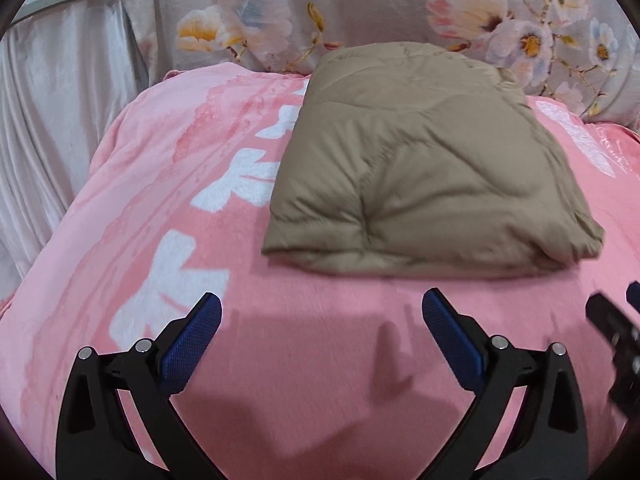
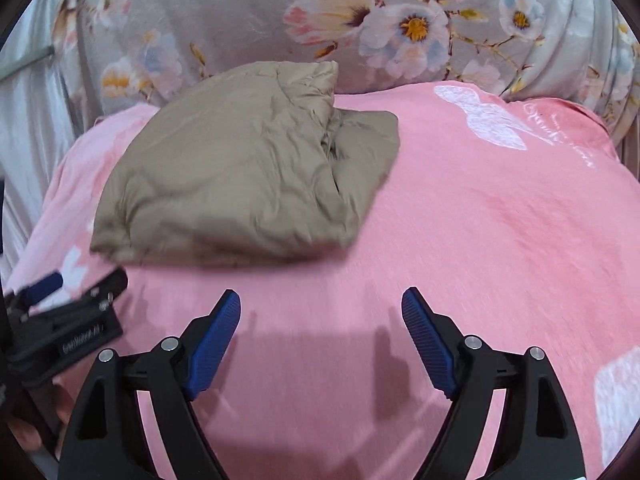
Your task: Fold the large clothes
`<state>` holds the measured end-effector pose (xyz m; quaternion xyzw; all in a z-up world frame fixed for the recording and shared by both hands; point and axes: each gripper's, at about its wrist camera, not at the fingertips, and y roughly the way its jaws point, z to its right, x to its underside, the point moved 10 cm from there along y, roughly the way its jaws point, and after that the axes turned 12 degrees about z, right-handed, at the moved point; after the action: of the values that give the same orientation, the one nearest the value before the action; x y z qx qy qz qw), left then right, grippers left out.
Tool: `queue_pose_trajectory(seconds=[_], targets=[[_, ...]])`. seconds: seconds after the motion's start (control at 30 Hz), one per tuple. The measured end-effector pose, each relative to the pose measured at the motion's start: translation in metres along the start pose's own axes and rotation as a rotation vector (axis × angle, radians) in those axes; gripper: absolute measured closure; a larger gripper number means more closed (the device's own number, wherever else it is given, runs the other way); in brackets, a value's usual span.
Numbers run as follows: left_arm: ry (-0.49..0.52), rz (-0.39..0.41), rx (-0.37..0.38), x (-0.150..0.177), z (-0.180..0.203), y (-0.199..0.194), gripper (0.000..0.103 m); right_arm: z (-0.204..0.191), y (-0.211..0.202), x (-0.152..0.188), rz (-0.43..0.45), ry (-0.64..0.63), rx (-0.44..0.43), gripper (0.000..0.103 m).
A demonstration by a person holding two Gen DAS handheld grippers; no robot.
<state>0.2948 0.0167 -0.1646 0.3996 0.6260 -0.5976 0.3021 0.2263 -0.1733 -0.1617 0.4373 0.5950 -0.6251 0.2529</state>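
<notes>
A tan padded jacket (image 1: 424,168) lies folded into a thick bundle on the pink blanket (image 1: 312,380). In the right wrist view the same jacket (image 2: 244,172) sits up and to the left. My left gripper (image 1: 322,308) hovers open over bare blanket, short of the jacket's near edge, with nothing between its blue pads (image 1: 192,344). My right gripper (image 2: 321,304) is also open and holds nothing, to the right of the jacket's near corner. The left gripper (image 2: 60,308) shows at that view's left edge, and the right gripper's tip (image 1: 616,328) shows at the left wrist view's right edge.
A grey floral cushion or quilt (image 1: 384,8) rises behind the jacket along the far side. Pale satin fabric (image 1: 52,120) hangs at the left. The pink blanket (image 2: 500,240) with white prints stretches right of the jacket.
</notes>
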Motion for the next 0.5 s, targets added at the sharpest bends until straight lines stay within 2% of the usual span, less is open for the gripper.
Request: queue_pose_trajectory(seconds=[0.27, 0.37, 0.5], targets=[[-0.008, -0.02, 0.005, 0.034, 0.007, -0.047, 0.005, 0.01, -0.051, 0.041, -0.034, 0.01, 0.04, 0.02], [0.0, -0.034, 0.004, 0.044, 0.007, -0.056, 0.005, 0.004, -0.065, 0.044, -0.007, -0.055, 0.07, 0.02], [0.013, -0.015, -0.003, 0.048, 0.007, -0.069, 0.005, -0.002, -0.077, 0.041, 0.05, -0.127, 0.116, 0.017]])
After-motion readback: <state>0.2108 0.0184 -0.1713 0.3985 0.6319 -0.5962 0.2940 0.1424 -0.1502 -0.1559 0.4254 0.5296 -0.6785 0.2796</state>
